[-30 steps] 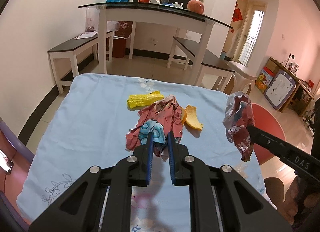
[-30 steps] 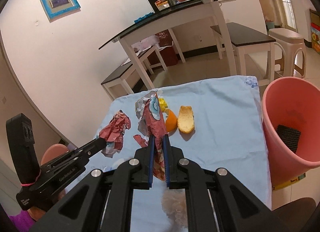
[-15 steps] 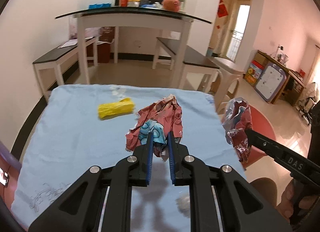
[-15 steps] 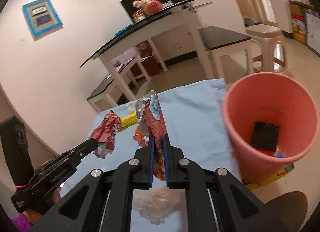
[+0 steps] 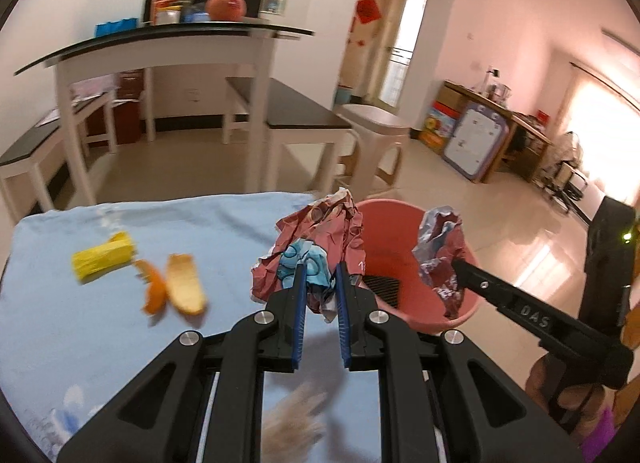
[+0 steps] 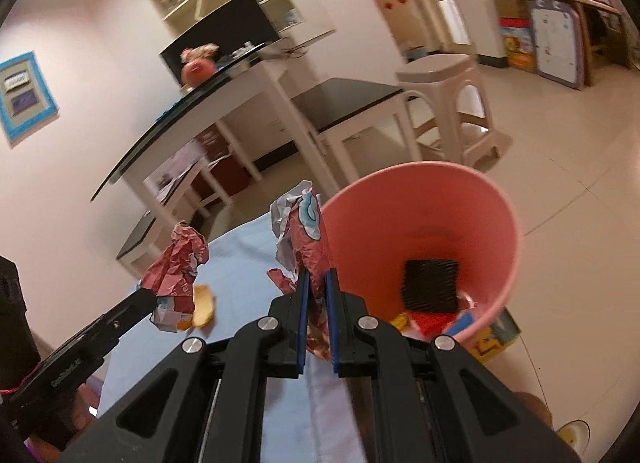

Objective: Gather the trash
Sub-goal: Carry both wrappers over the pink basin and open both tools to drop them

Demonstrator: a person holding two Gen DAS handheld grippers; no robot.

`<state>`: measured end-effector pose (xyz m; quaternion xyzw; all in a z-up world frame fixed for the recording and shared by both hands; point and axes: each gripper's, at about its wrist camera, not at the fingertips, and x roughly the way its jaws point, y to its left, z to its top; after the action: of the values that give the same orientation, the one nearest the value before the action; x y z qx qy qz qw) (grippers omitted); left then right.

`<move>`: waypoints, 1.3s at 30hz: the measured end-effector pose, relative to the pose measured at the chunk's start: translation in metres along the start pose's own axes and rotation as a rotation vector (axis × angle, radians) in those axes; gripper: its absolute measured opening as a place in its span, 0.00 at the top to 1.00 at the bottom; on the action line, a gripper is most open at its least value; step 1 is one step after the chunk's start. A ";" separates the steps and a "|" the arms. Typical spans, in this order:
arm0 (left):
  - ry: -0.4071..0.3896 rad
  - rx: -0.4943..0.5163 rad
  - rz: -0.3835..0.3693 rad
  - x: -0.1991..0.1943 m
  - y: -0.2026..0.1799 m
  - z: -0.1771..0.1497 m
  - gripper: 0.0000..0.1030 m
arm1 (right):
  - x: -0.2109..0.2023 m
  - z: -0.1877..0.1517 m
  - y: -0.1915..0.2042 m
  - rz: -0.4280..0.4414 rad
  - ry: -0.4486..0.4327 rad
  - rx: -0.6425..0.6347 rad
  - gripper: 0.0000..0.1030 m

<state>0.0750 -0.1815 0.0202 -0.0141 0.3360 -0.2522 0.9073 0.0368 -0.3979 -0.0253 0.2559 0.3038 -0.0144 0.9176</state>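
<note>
Since a second earlier both claws had swung from above the worktop (image 5: 100, 323) toward the pink bin (image 5: 400, 219). In the left wrist view, the left claw (image 5: 320, 275) was pinched on a crumpled wrapper (image 5: 320, 231), beside the bin; peel (image 5: 184, 283) lay behind. In the right wrist view, the right claw (image 6: 316, 283) gripped a foil wrapper (image 6: 308, 235) at the bin's rim (image 6: 516, 231). Both looked light, crinkly and springy, best pinched at a thick fold.

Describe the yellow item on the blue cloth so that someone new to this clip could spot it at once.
Start at the blue cloth covering the low table. Near its far left part lies the yellow crumpled wrapper, a stubby roll shape. Just right of it are two orange peels; the wrapper is the only bright yellow piece and is held by neither gripper.
</note>
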 end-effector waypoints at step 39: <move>0.174 -0.006 -0.149 0.092 -0.058 0.005 0.65 | 0.021 0.014 -0.062 -0.149 0.018 0.043 0.62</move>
<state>0.1118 -0.2759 -0.0197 -0.0197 0.4124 -0.3183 0.8533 0.0504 -0.4559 -0.0562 0.2521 0.3301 -0.0867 0.9055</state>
